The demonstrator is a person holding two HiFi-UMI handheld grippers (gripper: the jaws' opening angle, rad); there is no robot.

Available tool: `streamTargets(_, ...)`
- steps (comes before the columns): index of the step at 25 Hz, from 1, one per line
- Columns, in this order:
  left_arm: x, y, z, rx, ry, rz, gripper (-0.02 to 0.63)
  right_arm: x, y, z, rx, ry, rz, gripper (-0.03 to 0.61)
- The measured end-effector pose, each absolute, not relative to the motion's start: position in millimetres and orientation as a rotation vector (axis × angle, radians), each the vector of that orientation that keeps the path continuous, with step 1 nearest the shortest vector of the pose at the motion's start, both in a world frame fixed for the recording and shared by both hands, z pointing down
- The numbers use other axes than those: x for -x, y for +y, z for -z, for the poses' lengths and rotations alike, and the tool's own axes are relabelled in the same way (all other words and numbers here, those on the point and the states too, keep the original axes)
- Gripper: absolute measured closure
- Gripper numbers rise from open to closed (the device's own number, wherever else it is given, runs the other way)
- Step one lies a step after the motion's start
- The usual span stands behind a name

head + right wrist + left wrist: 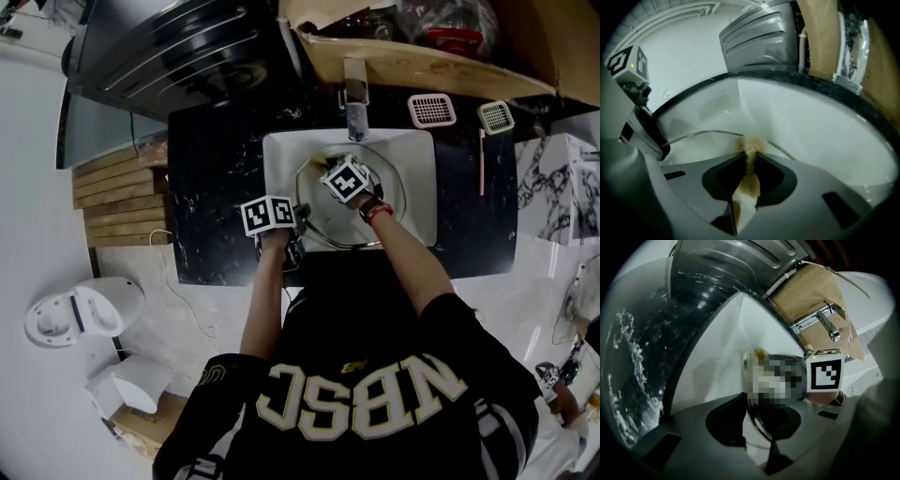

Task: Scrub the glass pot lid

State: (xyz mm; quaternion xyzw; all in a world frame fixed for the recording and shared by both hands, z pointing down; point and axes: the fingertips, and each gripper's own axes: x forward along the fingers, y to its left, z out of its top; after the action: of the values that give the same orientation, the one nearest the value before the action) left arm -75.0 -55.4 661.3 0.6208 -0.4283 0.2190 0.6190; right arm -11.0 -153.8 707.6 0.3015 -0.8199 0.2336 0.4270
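The glass pot lid (392,214) stands tilted inside the white sink (417,150). My left gripper (298,219) is shut on the lid's metal rim (758,422) at its near left edge. My right gripper (330,165) is shut on a yellow-brown sponge (749,174), whose tip presses on the lid's glass near the far rim (701,133). In the left gripper view the right gripper's marker cube (824,374) sits just behind the lid. The left gripper (644,129) shows at the left of the right gripper view, clamped on the rim.
A chrome faucet (355,101) overhangs the sink's far side. The sink is set in a black marbled counter (216,187). Two small grid strainers (432,110) (496,116) and a thin stick (482,161) lie at the back right.
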Motion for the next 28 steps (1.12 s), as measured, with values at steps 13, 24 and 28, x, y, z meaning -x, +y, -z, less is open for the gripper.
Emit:
streamTargets(13, 73.8, -56.1, -661.4, -1.436, -0.976, -0.491, 0.525, -106.6, -167.2, -732.0, -0.848, -1.727, -0.368, 0.506)
streamTargets(24, 73.1, -57.0, -657.6, -1.464, -0.964, -0.481, 0.526, -144.0, -101.9, -721.4, -0.525, -1.583, -0.444, 0.508)
streamTargets(28, 72.4, -56.7, -658.4, -1.465, -0.962, -0.482, 0.526, -147.0, -71.3, -714.5, -0.416, -1.559, -0.502, 0.508)
